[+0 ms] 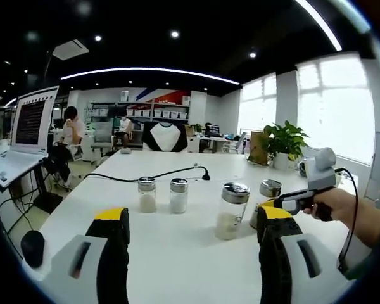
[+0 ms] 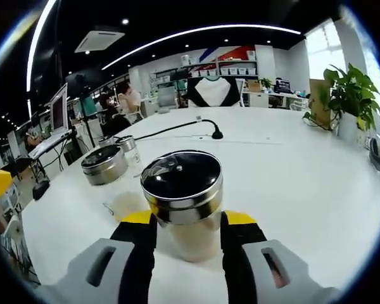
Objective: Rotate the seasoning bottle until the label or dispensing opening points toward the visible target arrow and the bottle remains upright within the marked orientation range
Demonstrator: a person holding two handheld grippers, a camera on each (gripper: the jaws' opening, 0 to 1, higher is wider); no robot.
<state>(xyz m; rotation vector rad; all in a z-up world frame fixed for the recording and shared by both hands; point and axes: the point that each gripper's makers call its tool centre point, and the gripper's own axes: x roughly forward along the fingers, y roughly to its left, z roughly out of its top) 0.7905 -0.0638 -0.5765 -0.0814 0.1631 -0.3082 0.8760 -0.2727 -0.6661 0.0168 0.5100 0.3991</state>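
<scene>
1. Four shakers stand on the white bench. The one I am working, the seasoning bottle, stands upright at the near right of the group, between the jaws of my right claw.
2. Its body is clear, glass or hard plastic I judge, with a pale powder in the lower part and a shiny metal collar under a dark glossy lid. I expect it to be stiff, fairly light, smooth and slippery, and breakable if tipped.
3. I judge the best hold to be on the straight wall below the collar, jaws level on opposite sides, so it turns about its own axis without leaning.
4. My right claw has its yellow-tipped jaws hard against both sides of the bottle; whether they press or merely flank it I cannot tell.
5. My left claw hangs over the bench with jaws wide apart and nothing between them, well short of the shakers.
6. In the left gripper view my right hand reaches in from the right, level and low over the bench.
7. I see no arrow mark from here.
</scene>
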